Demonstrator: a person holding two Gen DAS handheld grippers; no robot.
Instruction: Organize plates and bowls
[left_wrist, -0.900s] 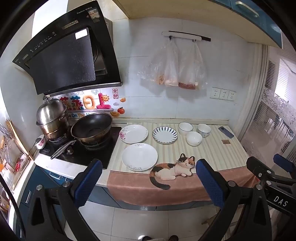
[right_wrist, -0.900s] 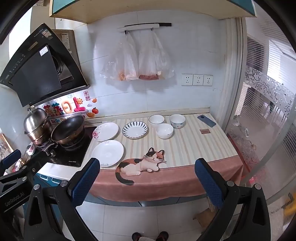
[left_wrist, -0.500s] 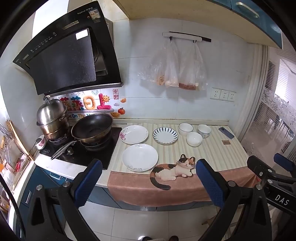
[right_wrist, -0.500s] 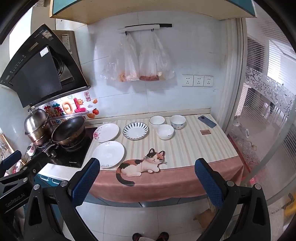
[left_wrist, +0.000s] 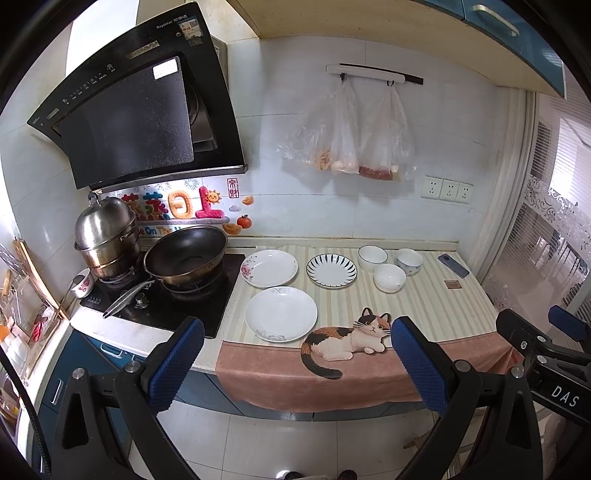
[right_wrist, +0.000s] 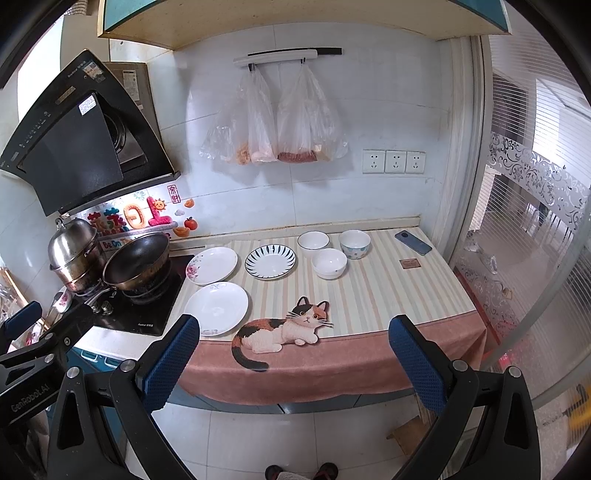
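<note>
Task not started: nothing stacked, both grippers off the surface (left_wrist: 424, 302).
Left wrist: left gripper (left_wrist: 295, 362) fingers spread, empty; three plates (left_wrist: 280, 313) lie separate. Right wrist: right gripper (right_wrist: 293, 360) spread, empty; three bowls (right_wrist: 328, 262) clustered, unnested.

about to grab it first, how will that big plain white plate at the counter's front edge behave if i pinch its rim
The big white plate looks glazed, so its rim is probably slippery between the pads. It looks like ceramic: likely stiff, breakable. It lies near the striped mat's front edge, so a push could slide it off.
</note>
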